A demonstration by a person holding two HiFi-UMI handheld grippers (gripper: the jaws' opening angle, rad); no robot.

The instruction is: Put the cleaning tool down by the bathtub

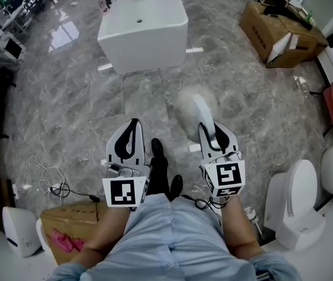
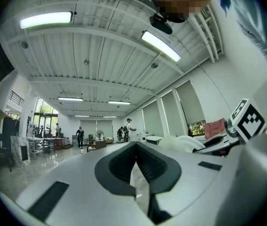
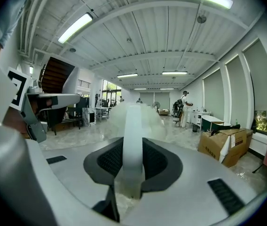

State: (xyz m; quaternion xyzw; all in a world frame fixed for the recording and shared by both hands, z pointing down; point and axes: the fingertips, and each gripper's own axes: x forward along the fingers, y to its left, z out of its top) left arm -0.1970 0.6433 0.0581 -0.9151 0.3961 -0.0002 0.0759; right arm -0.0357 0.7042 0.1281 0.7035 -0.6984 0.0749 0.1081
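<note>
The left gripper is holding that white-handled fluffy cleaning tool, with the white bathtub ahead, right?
No, the right gripper holds the white-handled fluffy cleaning tool, as the right gripper view shows; the left gripper is shut and empty. The white bathtub is ahead.

The cleaning tool (image 1: 199,113) shows a blurred fluffy head in the head view. Its handle end is hidden between the right gripper (image 3: 132,140) pads. The bathtub (image 1: 143,28) is cut off by the top edge.
</note>
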